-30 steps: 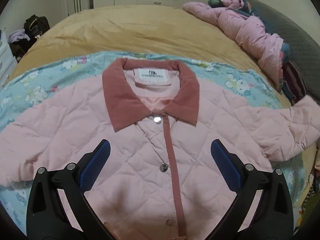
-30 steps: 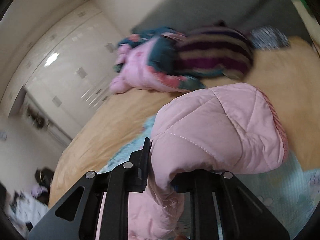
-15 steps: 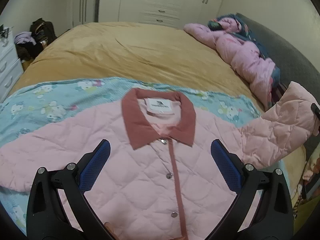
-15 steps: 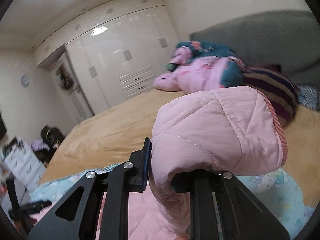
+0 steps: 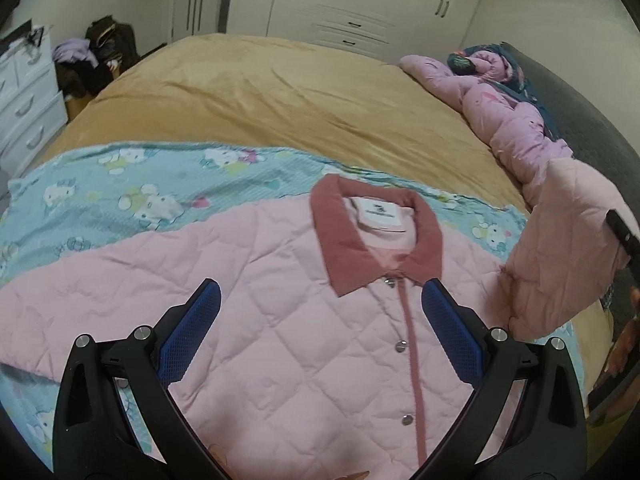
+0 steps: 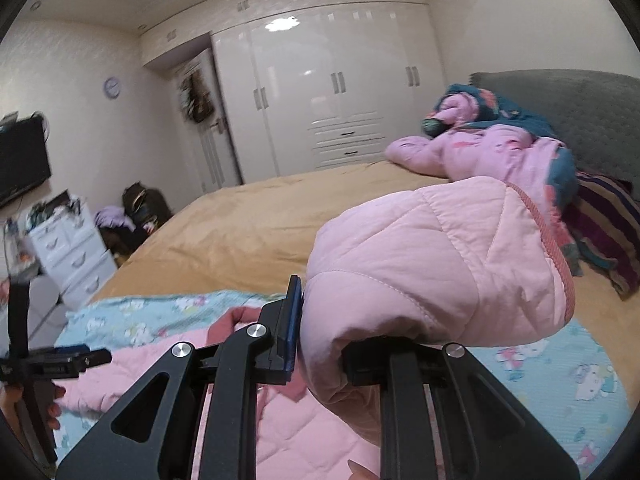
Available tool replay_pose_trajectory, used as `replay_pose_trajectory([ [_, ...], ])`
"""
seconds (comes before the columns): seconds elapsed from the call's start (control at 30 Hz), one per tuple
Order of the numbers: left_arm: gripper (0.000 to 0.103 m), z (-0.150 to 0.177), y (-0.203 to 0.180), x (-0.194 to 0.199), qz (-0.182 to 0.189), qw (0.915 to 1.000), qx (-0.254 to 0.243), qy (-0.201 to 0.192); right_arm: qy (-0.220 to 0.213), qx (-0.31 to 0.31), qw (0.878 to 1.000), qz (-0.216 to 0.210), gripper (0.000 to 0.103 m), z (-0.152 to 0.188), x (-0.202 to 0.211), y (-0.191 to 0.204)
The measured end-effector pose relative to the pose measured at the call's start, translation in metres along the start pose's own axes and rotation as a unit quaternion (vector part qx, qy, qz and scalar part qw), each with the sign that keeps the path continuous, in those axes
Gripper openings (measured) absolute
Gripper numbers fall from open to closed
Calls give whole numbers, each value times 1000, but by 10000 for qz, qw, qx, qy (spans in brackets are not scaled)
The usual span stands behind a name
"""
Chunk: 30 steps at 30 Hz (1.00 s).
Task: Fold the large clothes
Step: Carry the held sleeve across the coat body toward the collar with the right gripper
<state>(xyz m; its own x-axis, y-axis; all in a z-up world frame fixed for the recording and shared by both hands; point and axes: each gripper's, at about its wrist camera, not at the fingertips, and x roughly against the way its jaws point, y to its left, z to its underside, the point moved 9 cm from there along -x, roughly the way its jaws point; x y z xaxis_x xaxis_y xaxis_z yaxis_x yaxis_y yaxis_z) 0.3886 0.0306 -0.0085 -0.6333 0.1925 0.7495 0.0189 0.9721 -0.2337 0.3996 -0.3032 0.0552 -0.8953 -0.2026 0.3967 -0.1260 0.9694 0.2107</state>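
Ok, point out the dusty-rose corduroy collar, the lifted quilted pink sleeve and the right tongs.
dusty-rose corduroy collar [image 5: 340, 248], left wrist view, left flap.
lifted quilted pink sleeve [image 6: 436, 264], right wrist view, cuff end.
right tongs [image 6: 320, 340], right wrist view, between fingertips.

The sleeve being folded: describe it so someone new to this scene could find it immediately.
On the tan bed lies a cartoon-print blue sheet with a pink quilted jacket on it. The sleeve is raised off the bed, clamped in the right gripper; the other sleeve lies flat.

Pale pink diamond-quilted jacket [image 5: 280, 320] with dusty-rose corduroy collar [image 5: 376, 240], matching rose placket and silver snaps. Beneath, light-blue sheet [image 5: 132, 184] printed with white cartoon cats. Mustard-tan bedspread [image 5: 280, 92] toward 12 o'clock. At 2 o'clock, pink-and-teal padded coat [image 5: 500, 100]. Blue-padded black gripper fingers [image 5: 192, 332].
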Motion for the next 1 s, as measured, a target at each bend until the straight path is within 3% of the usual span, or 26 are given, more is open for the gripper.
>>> replay_pose_trajectory([
  [0.37,94,16,43,-25,297,9988,370,140,738,160,9959,-506,17,88,-70,80],
  [0.6,94,29,34,-53,515,9972,402,373,1364,-97,9888,-599,19,161,-100,97],
  [0.7,94,37,26,-68,501,9966,411,514,1773,-377,9793,-898,50,194,-103,105],
  [0.77,94,41,23,-74,481,9962,399,602,1903,-538,9756,-958,77,201,-94,102],
  [0.83,94,43,17,-78,480,9960,353,658,1972,-919,9707,-1024,86,206,-73,89],
  [0.87,94,43,14,-79,472,9960,352,672,1953,-1081,9685,-1103,86,202,-64,83],
  [0.93,94,41,4,-79,548,9956,330,680,1704,-1527,9656,-1240,88,194,-39,62],
  [1.0,94,39,-13,-78,591,9960,193,645,1288,-1980,9662,-1030,89,182,-23,29],
])
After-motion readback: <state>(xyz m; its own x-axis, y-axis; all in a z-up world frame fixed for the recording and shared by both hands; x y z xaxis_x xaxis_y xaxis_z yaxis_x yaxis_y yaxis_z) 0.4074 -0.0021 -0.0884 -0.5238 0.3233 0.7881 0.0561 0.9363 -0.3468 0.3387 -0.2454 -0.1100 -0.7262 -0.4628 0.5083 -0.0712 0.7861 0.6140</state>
